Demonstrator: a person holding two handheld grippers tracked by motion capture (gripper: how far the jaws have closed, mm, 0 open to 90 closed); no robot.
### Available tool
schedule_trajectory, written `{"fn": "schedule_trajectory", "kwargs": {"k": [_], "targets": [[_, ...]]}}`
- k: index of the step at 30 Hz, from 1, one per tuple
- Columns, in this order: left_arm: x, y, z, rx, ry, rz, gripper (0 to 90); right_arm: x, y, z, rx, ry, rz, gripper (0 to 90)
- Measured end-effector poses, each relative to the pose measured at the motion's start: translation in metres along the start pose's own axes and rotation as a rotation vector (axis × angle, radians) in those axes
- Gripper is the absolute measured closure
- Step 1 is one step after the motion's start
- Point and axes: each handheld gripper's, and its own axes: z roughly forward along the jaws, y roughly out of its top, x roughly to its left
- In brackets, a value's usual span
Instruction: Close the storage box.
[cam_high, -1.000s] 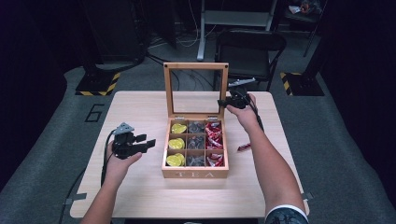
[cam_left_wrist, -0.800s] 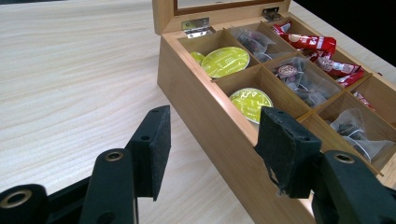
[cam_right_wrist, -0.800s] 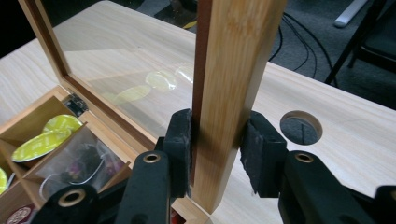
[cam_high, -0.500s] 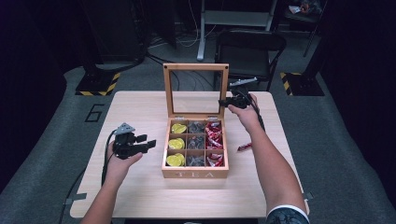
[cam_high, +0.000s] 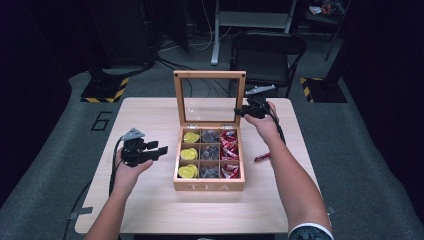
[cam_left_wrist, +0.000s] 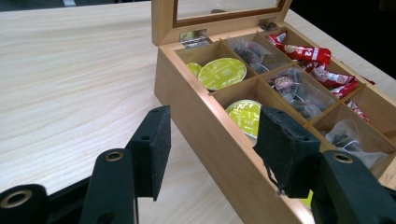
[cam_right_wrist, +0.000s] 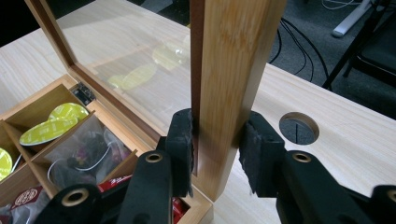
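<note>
A: Right gripper (cam_right_wrist: 215, 156)?
B: Jaws have just been closing, now clamped on the upright lid (cam_right_wrist: 236, 70) of the tea box (cam_high: 209, 186), mid-worktop (cam_high: 150, 112).
A: Left gripper (cam_left_wrist: 212, 154)?
B: Jaws apart, empty, beside the box.

A pale wood-grain surface (cam_high: 150, 112) fills the middle of the high view, with a round cable hole (cam_right_wrist: 299, 128) at the right of the right gripper view. On it, at centre frame, stands an open wooden tea box (cam_high: 209, 186) lettered TEA on its front wall. Just right of the box, apart from it, lies a red sachet (cam_high: 262, 157). Grey floor (cam_high: 45, 150) surrounds the surface.
</note>
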Motion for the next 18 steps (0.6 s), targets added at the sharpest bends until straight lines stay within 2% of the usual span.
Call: {"fn": "schedule_trajectory", "kwargs": {"k": [5, 11, 14, 16, 17, 18], "targets": [[0.001, 0.012, 0.008, 0.012, -0.006, 0.013, 45.6, 0.003, -0.002, -0.003, -0.001, -0.008, -0.027, 66.1], [0.003, 0.039, 0.016, 0.012, -0.021, -0.008, 48.3, 0.006, -0.005, -0.004, -0.024, -0.014, -0.025, 66.1], [0.003, 0.056, 0.019, 0.01, -0.018, 0.0, 49.0, 0.007, -0.006, -0.005, -0.03, -0.018, -0.027, 66.1], [0.002, 0.067, 0.02, 0.005, -0.009, 0.02, 49.0, 0.008, -0.007, -0.005, -0.032, -0.018, -0.024, 66.1], [0.002, 0.067, 0.02, 0.005, -0.009, 0.02, 49.0, 0.008, -0.007, -0.005, -0.032, -0.018, -0.024, 66.1], [0.003, 0.073, 0.02, 0.006, -0.007, 0.048, 49.0, 0.008, -0.007, -0.005, -0.033, -0.017, -0.03, 66.1]]}}
